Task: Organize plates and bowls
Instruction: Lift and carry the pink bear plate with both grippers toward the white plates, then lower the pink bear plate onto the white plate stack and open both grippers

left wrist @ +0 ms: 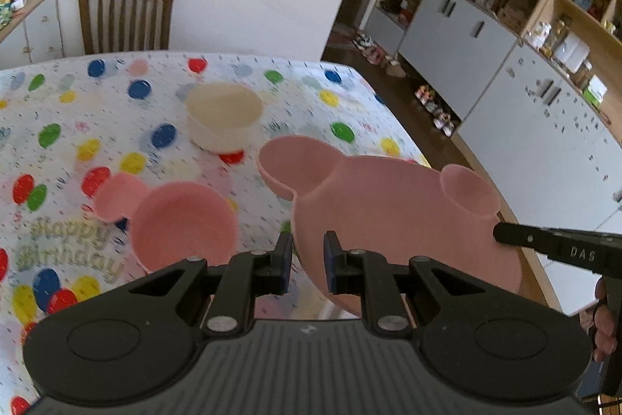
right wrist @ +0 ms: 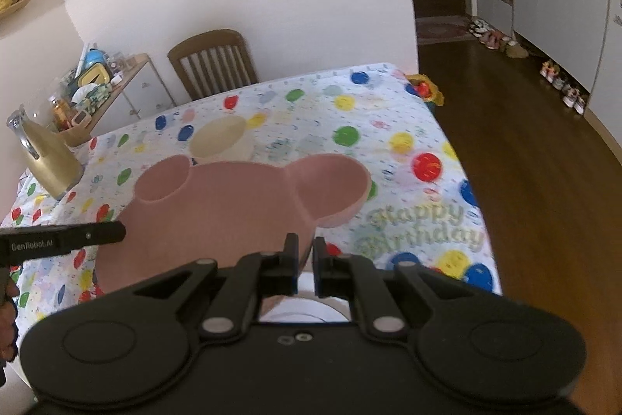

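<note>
**Two grippers hold a pink bear-shaped plate over a party tablecloth**

White tablecloth [left wrist: 116, 111] printed with coloured balloons and the words "Happy Birthday" covers a table, with a slatted wooden chair [left wrist: 126, 14] against the plain wall behind it.

A large pink bear-head plate with two round ear cups [left wrist: 388, 205] is held tilted above the cloth. The left gripper [left wrist: 309, 251] has the plate's near left rim between its narrowly spaced fingers and appears clamped on it. In that same view the right gripper [left wrist: 501, 234] comes in from the right, its dark tip touching the plate's edge below the right ear.

The right wrist view shows the plate from the other side. The right gripper [right wrist: 305, 257] has its fingers almost closed on the plate's near rim, and the left gripper [right wrist: 116, 232] enters from the left, touching the plate's edge.

Only the left wrist view shows a smaller pink bear-eared bowl [left wrist: 182, 220] lying on the cloth to the left of the plate. A cream round bowl [left wrist: 223, 115] sits farther back on the cloth and appears in both views.

Only the right wrist view shows a gold jug with a silver top [right wrist: 46, 154] at the table's left edge, a wooden floor [right wrist: 525, 150], and something white and round under the gripper's fingers, too hidden to identify.
</note>
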